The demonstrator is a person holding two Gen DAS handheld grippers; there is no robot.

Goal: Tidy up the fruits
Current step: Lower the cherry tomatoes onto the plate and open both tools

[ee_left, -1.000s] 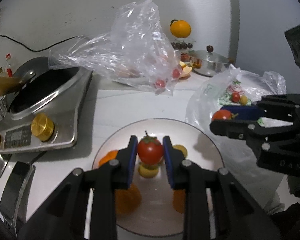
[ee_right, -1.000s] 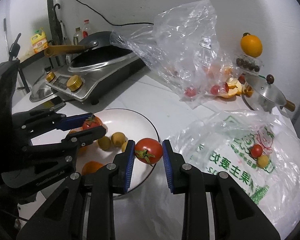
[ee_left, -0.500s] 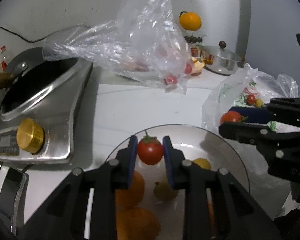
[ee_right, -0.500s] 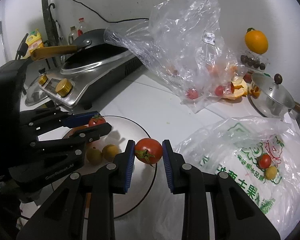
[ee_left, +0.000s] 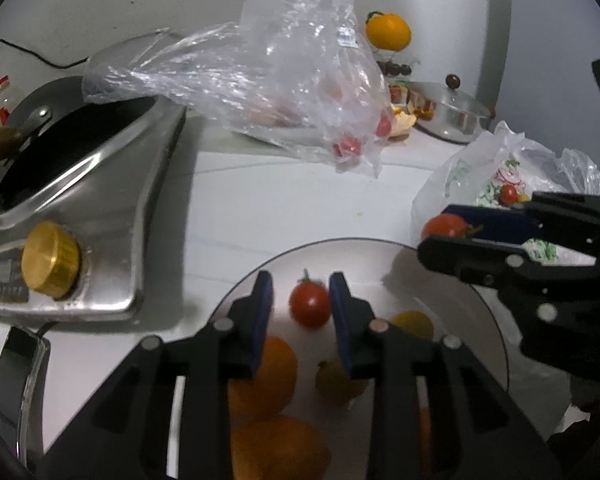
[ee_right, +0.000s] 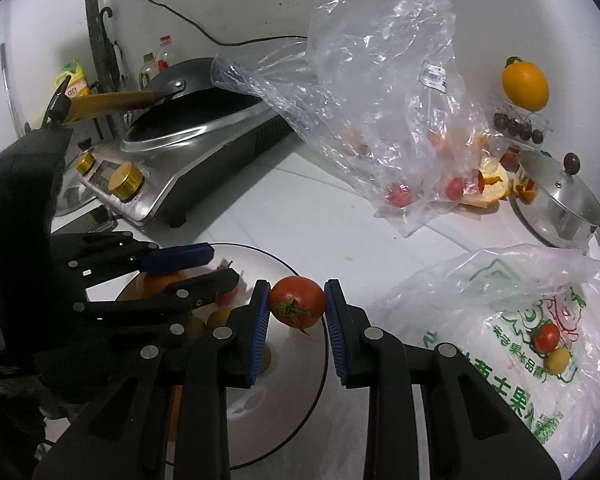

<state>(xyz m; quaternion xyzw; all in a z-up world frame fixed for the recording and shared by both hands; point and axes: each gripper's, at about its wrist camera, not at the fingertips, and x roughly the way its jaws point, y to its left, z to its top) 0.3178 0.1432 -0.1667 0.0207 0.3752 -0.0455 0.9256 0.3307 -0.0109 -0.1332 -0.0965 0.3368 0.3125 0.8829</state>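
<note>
Left tool (ee_left: 300, 306) spread apart; small red tomato (ee_left: 310, 306) with green stem sits blurred between the pads, touching the right one only, over the plate (ee_left: 488, 320). Oranges (ee_left: 276, 368) and yellow fruits (ee_left: 414, 324) lie on the plate. Right tool (ee_right: 298, 308) clenched on a larger tomato (ee_right: 298, 306), calyx toward camera, above plate rim. Right view alone shows the printed bag (ee_right: 512, 344) on the surface, holding one red and one yellow fruit.

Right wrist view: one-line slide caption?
Right gripper grips a tomato over the plate edge.
</note>
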